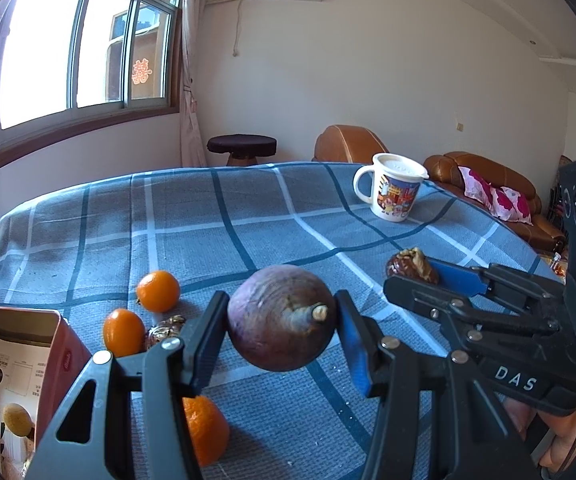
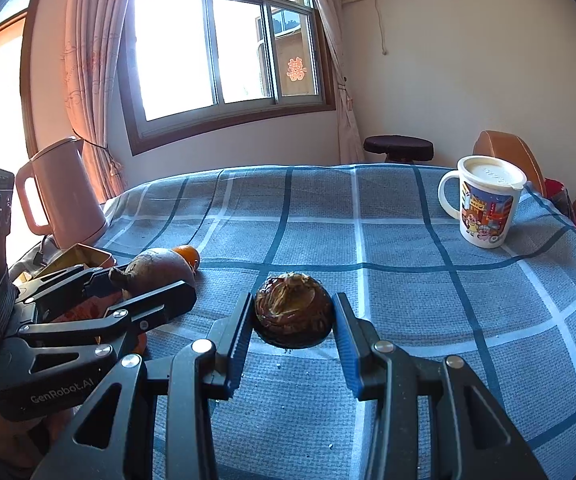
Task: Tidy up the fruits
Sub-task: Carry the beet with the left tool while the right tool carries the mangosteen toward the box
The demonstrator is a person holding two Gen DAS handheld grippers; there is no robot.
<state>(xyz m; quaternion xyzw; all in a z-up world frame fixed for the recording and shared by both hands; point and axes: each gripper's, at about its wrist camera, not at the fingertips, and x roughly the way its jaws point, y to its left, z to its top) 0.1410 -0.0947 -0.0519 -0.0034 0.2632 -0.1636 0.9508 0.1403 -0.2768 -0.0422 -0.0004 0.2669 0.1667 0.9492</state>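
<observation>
My left gripper (image 1: 282, 305) is shut on a round purple fruit (image 1: 280, 320) with a stubby stalk, held just above the checked blue tablecloth (image 1: 248, 216). My right gripper (image 2: 292, 309) is shut on a dark brown date stuffed with walnut (image 2: 292, 312), low over the cloth. Each gripper shows in the other's view: the right gripper (image 1: 411, 274) with its date (image 1: 409, 266) on the right, the left gripper (image 2: 152, 280) with the purple fruit (image 2: 156, 268) on the left. Two small oranges (image 1: 158, 291) (image 1: 124, 332), a third orange (image 1: 204, 430) and another walnut date (image 1: 166, 330) lie below the left gripper.
An open red tin box (image 1: 54, 344) stands at the left front edge. A lidded cartoon mug (image 2: 483, 204) sits at the far right of the table, and a pink kettle (image 2: 64, 196) at the far left. A brown sofa (image 1: 483, 176) and a dark stool (image 1: 242, 146) stand beyond the table.
</observation>
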